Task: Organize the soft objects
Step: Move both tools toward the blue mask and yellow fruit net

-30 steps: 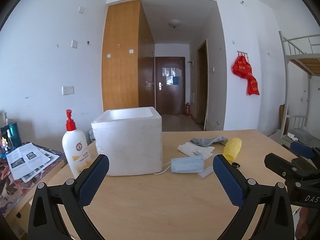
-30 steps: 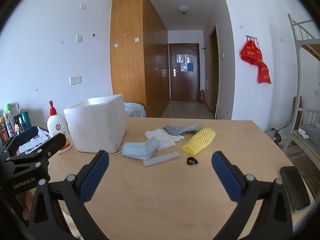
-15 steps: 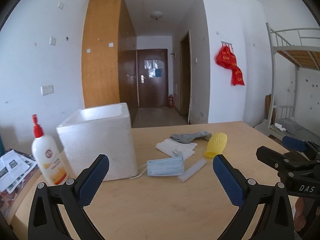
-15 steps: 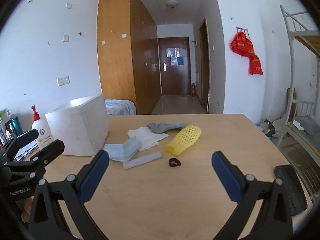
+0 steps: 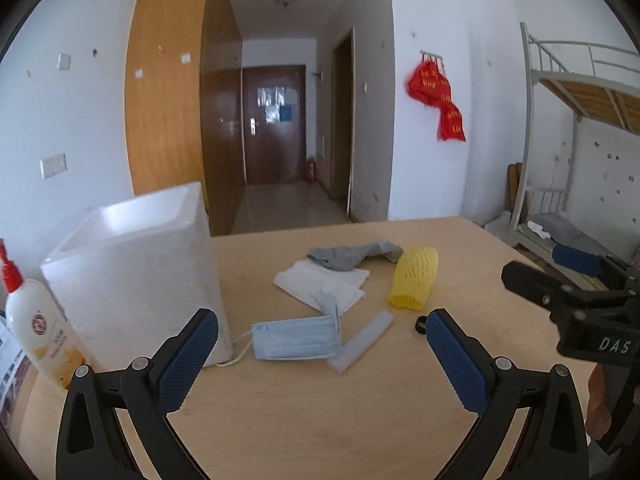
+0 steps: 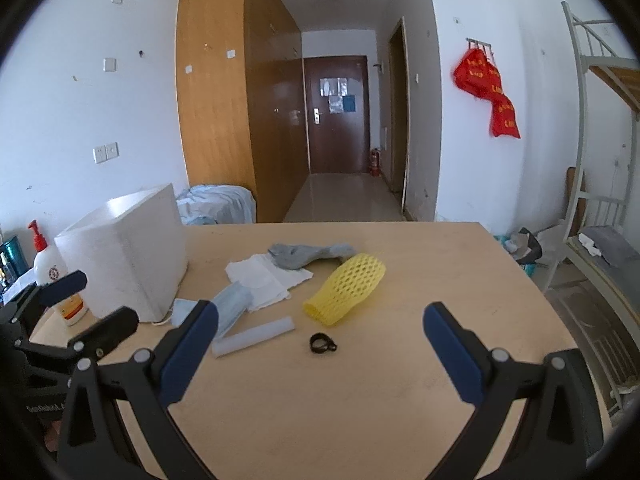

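Note:
On the wooden table (image 5: 320,408) lie a blue face mask (image 5: 296,338) (image 6: 230,306), a white cloth (image 5: 320,284) (image 6: 266,276), a grey sock (image 5: 352,254) (image 6: 308,254) and a yellow foam net sleeve (image 5: 414,276) (image 6: 346,288). A white foam box (image 5: 136,276) (image 6: 128,256) stands open-topped at the left. My left gripper (image 5: 320,356) is open and empty, short of the mask. My right gripper (image 6: 320,354) is open and empty, short of the net sleeve.
A translucent tube (image 5: 362,340) (image 6: 254,336) and a small black ring (image 6: 322,343) lie near the soft things. A lotion pump bottle (image 5: 36,328) stands left of the box. A bunk bed (image 6: 600,200) is at the right, past the table edge.
Both grippers have moved forward and the views have swung right, so the soft things sit nearer and more central. Both grippers stay open and empty.

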{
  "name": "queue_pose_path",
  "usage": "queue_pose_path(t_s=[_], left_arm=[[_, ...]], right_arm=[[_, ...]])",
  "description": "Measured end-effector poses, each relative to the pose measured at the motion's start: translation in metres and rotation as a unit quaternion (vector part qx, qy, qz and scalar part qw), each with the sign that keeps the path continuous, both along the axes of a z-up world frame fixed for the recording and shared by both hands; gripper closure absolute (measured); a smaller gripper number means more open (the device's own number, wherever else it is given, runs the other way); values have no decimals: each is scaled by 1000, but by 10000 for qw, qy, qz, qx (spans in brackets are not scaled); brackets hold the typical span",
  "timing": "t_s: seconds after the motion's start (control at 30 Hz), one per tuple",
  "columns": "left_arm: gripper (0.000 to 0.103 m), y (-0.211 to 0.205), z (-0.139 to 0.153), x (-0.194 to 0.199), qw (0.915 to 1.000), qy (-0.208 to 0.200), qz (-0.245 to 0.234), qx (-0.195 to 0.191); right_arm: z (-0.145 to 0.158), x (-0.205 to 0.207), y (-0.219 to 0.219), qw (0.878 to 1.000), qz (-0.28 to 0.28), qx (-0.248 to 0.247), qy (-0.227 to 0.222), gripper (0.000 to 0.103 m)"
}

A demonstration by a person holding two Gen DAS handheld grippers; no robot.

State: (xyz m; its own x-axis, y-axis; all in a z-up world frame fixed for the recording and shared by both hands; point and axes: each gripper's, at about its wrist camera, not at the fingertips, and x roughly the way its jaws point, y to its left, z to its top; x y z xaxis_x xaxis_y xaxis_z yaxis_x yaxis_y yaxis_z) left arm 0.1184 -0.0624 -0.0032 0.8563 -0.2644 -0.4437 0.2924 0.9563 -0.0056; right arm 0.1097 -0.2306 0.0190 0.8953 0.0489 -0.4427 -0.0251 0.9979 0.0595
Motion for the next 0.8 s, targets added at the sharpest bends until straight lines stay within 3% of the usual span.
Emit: queue_pose_path(t_s=[0.4, 0.8], left_arm=[[0, -11, -15, 43, 9971, 706, -295, -48], [0, -24, -45, 91, 9895, 1431, -53, 201]], right_arm=[[-7, 48, -9, 9974, 59, 29, 713, 0], [-28, 100, -17, 9898, -33, -23, 1424, 0]])
